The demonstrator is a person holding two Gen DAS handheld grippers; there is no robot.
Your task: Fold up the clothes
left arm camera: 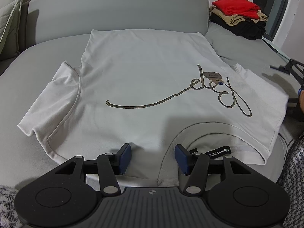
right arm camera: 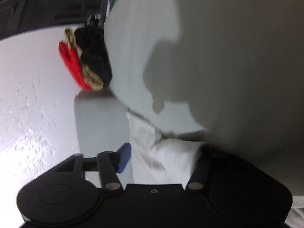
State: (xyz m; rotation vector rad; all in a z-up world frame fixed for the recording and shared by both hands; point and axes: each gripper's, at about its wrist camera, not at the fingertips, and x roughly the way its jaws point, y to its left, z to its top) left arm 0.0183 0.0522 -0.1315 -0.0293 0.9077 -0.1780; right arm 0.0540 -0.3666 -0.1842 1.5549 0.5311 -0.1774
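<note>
A white T-shirt (left arm camera: 144, 79) with a brown script logo lies flat on a grey sofa seat (left arm camera: 24, 87), collar towards me. My left gripper (left arm camera: 153, 155) is open just above the near hem, at the left side of the collar, holding nothing. In the right wrist view, which is rolled sideways and blurred, my right gripper (right arm camera: 161, 157) is open with the white shirt sleeve (right arm camera: 171, 157) lying between its fingers; its right finger is hidden by the cloth. The right gripper also shows at the far right edge of the left wrist view (left arm camera: 296, 87).
A stack of folded clothes, red on top of tan and black (left arm camera: 239, 17), sits at the back right of the sofa; it also shows in the right wrist view (right arm camera: 85, 60). The grey backrest (left arm camera: 114, 11) runs behind the shirt. A cushion (left arm camera: 7, 19) stands at far left.
</note>
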